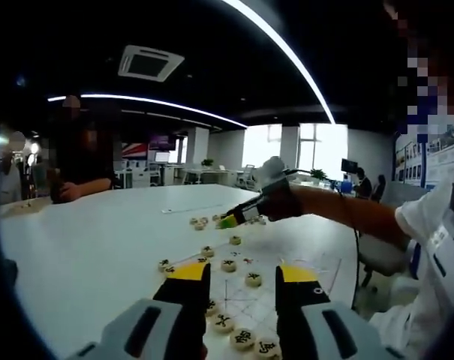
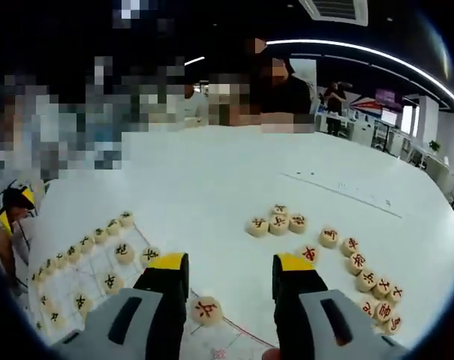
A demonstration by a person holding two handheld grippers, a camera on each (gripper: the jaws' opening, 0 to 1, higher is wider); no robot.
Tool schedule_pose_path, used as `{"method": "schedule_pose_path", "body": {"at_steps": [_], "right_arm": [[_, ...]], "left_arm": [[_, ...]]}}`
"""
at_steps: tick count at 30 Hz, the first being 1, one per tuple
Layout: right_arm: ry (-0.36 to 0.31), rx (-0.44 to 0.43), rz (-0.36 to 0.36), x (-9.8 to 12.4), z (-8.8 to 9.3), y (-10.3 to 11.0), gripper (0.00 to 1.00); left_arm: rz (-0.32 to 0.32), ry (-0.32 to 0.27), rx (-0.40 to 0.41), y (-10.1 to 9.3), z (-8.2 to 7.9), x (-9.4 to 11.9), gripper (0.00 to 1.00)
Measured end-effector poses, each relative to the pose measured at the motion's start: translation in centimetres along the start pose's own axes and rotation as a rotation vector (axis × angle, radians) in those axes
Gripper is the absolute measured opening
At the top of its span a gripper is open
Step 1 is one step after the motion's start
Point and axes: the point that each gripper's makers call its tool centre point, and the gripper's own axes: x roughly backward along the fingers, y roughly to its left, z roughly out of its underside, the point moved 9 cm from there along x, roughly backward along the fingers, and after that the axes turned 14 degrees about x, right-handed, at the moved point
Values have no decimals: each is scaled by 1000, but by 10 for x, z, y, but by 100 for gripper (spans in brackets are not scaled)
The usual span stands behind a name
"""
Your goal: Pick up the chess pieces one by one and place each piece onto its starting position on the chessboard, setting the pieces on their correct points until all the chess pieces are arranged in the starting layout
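While the left hand-held gripper (image 1: 244, 279) hangs over the near edge of the chessboard (image 1: 317, 262) with its jaws set wide and nothing between them, black-marked chess pieces (image 1: 228, 265) sit on the board's lines just beyond its yellow tips. Farther along the white tabletop (image 1: 99, 232), the right hand-held gripper (image 1: 228, 221) shows at the end of a person's outstretched arm, its green tip low beside a small cluster of loose pieces (image 1: 199, 222). In the right gripper view, a row of black-marked pieces (image 2: 76, 251) runs along the board at the left. The right hand-held gripper (image 2: 230, 274) is also wide apart and empty, with one red-marked piece (image 2: 206, 310) lying on the board between its jaws, untouched. Three loose pieces (image 2: 278, 223) lie ahead, and a curved line of red-marked pieces (image 2: 365, 281) trails off to the right.
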Motion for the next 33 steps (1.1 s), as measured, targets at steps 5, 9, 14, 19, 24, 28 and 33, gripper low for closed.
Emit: {"method": "schedule_pose_path", "body": {"at_steps": [5,9,14,19,24,28,33], "right_arm": [[12,-59,9,-31,-2,-5,40],[28,-65,31,-46,0,-13,39],[51,-68,60,-60,4,-25,37],[47,-52,79,-62,3,-28,32],[35,-43,93,-65,6,-32,19],[20,-21,82,-66,6,-29,19],[-23,-9,73,-51,-5,-27,19]], "left_arm": [[-9,-12,0,1,-2,4,36],[-11,-15,-5,2,-3,6,36],[-17,-19,-5,3,-4,7,36],[-8,-19,-13,0,-5,7,36],[-6,-17,-14,0,-4,6,36],[-9,-20,-13,0,-5,7,36],[-1,-15,-16,-2,-4,5,36]]}}
